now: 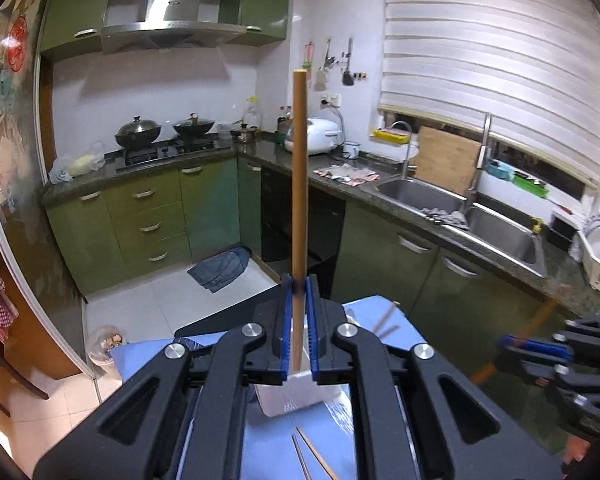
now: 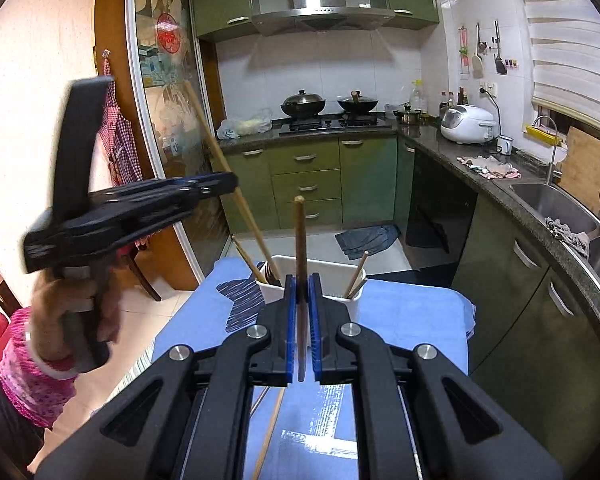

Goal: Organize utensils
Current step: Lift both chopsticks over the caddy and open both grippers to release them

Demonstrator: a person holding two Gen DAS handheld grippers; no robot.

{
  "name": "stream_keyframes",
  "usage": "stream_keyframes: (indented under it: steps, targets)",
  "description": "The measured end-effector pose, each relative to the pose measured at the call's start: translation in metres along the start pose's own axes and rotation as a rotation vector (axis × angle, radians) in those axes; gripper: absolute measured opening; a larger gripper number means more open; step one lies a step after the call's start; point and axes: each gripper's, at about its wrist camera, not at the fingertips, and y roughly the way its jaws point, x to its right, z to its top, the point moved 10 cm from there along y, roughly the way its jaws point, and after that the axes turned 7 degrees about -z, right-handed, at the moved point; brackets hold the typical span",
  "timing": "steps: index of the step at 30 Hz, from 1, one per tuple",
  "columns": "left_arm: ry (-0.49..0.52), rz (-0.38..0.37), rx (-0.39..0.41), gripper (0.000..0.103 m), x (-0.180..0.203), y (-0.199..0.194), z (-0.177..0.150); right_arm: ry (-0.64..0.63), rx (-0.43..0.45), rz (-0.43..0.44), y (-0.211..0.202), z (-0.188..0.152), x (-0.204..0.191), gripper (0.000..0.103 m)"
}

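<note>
My left gripper (image 1: 299, 285) is shut on a light wooden chopstick (image 1: 299, 176) that stands upright above the white utensil holder (image 1: 296, 398). It also shows in the right wrist view (image 2: 216, 184), left of the holder, its chopstick (image 2: 236, 188) slanting down into the holder's left compartment. My right gripper (image 2: 300, 282) is shut on a darker wooden chopstick (image 2: 300, 248) held upright in front of the white utensil holder (image 2: 354, 306). Other chopsticks (image 2: 356, 274) stand in the holder's right side. Loose chopsticks (image 2: 270, 428) lie on the blue table cloth (image 2: 412, 320).
The small table stands in a green kitchen. A counter with a double sink (image 1: 460, 208) runs along the right, and a stove with two woks (image 2: 328, 104) is at the back. Two loose chopsticks (image 1: 308, 454) lie near me. A denim cloth (image 2: 366, 240) lies on the floor.
</note>
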Motion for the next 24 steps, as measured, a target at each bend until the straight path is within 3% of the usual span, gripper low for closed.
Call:
stream_keyframes:
  steps: [6, 10, 15, 18, 21, 24]
  targets:
    - [-0.024, 0.041, -0.079, 0.007, -0.014, 0.044, -0.022, 0.016, 0.005, -0.003, 0.004, 0.003, 0.009, 0.007]
    - [-0.018, 0.047, -0.133, 0.019, -0.016, 0.053, -0.044, 0.044, 0.031, -0.004, 0.003, 0.016, 0.013, 0.007]
    - [-0.024, 0.034, -0.143, 0.021, -0.016, 0.036, -0.058, 0.058, 0.057, 0.008, 0.013, 0.045, 0.010, 0.007]
    - [-0.027, 0.015, -0.140, 0.032, -0.013, 0.016, -0.063, 0.071, 0.092, 0.001, 0.021, 0.066, 0.009, 0.007]
    - [-0.008, 0.006, -0.156, 0.033, -0.008, -0.003, -0.079, 0.093, 0.125, -0.029, 0.036, 0.090, 0.012, 0.007]
    - [-0.001, -0.003, -0.186, 0.034, -0.005, -0.015, -0.098, 0.105, 0.088, -0.069, 0.071, 0.096, 0.016, 0.007]
